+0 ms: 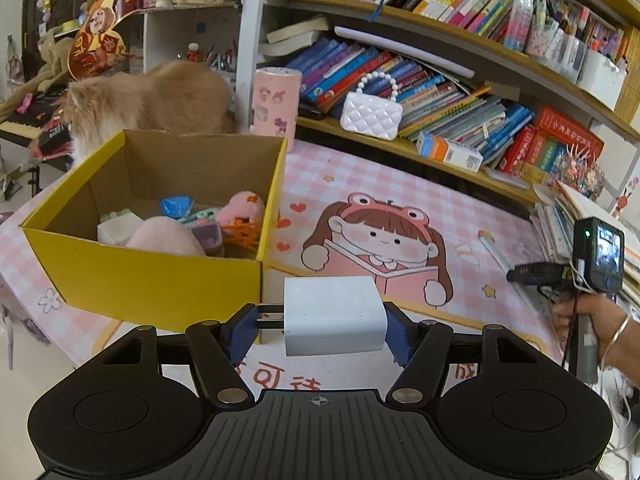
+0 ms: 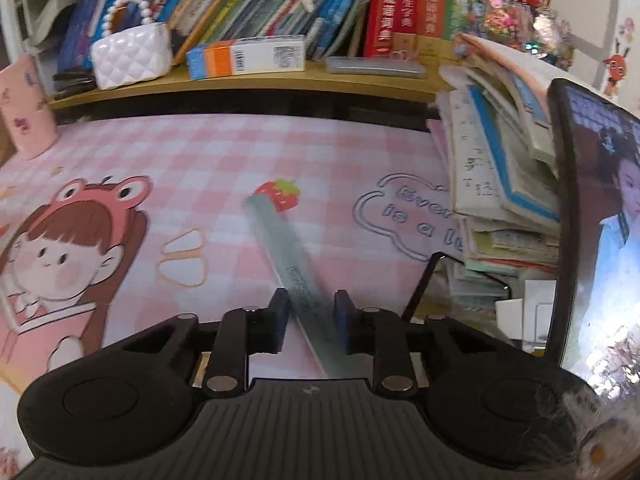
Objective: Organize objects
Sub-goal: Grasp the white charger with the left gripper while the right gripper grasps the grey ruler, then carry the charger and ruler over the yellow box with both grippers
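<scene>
Nearest my left camera, the left gripper [image 1: 334,322] is clamped on a white, rounded-corner plastic block [image 1: 334,314], its blue pads pressed against the block's two sides, held above the front part of the pink checked desk mat [image 1: 400,184]. Just beyond and to the left stands the open yellow cardboard box [image 1: 160,276], its near right corner close beside the block; inside lie soft pink toys [image 1: 168,238] and small bits I cannot name. To the right of the box the mat lies open across its printed cartoon girl, as far as the wooden shelf edge [image 1: 400,148] (a fluffy ginger cat [image 1: 152,98] stands behind the box's far wall).

On my right camera, the right gripper [image 2: 310,316] has drawn its blue pads in on a long grey-green ruler [image 2: 288,252] with a strawberry at its far tip; the ruler runs slantwise between the pads, its far end lying on the mat. Open mat stretches left of it; a leaning stack of books and papers [image 2: 492,184] hems the right, a dark-framed screen [image 2: 600,220] nearer still. Farther back, a white quilted purse with a bead handle [image 2: 132,52] sits on the shelf.
</scene>
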A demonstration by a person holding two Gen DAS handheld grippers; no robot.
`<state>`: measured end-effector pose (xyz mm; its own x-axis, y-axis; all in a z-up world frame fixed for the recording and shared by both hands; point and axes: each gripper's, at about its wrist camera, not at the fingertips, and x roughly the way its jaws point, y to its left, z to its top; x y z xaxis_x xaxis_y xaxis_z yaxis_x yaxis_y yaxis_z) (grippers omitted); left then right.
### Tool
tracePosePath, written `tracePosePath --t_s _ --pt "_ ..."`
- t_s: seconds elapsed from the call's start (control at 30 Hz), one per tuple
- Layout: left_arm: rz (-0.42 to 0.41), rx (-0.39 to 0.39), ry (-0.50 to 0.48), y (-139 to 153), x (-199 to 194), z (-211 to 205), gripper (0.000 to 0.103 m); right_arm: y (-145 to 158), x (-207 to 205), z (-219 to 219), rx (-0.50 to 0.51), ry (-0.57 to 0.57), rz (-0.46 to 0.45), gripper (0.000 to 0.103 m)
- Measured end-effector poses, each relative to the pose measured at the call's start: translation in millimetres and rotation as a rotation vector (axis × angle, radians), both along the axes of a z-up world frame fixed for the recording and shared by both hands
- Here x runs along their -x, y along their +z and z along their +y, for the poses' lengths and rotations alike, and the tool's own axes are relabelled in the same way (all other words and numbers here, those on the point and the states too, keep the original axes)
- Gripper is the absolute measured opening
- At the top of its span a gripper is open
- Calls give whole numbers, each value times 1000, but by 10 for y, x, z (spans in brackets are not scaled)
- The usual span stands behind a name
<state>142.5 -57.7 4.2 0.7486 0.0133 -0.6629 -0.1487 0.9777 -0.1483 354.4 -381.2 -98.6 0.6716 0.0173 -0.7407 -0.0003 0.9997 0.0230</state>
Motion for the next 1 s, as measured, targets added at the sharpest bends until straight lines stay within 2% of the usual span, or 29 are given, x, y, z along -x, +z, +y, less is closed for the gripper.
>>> tracePosePath --t_s 0.07,0.43,0.8,1.0 --pt "-5 0 3 12 6 24 66 46 92 37 -1 9 -16 16" --pt "-38 18 4 12 204 179 66 418 883 494 -26 69 -103 16" --pt "-51 27 -111 -26 434 453 66 747 1831 1144 -53 85 -137 16" --pt "-77 22 -158 31 627 765 66 928 2224 1598 -7 103 -168 16"
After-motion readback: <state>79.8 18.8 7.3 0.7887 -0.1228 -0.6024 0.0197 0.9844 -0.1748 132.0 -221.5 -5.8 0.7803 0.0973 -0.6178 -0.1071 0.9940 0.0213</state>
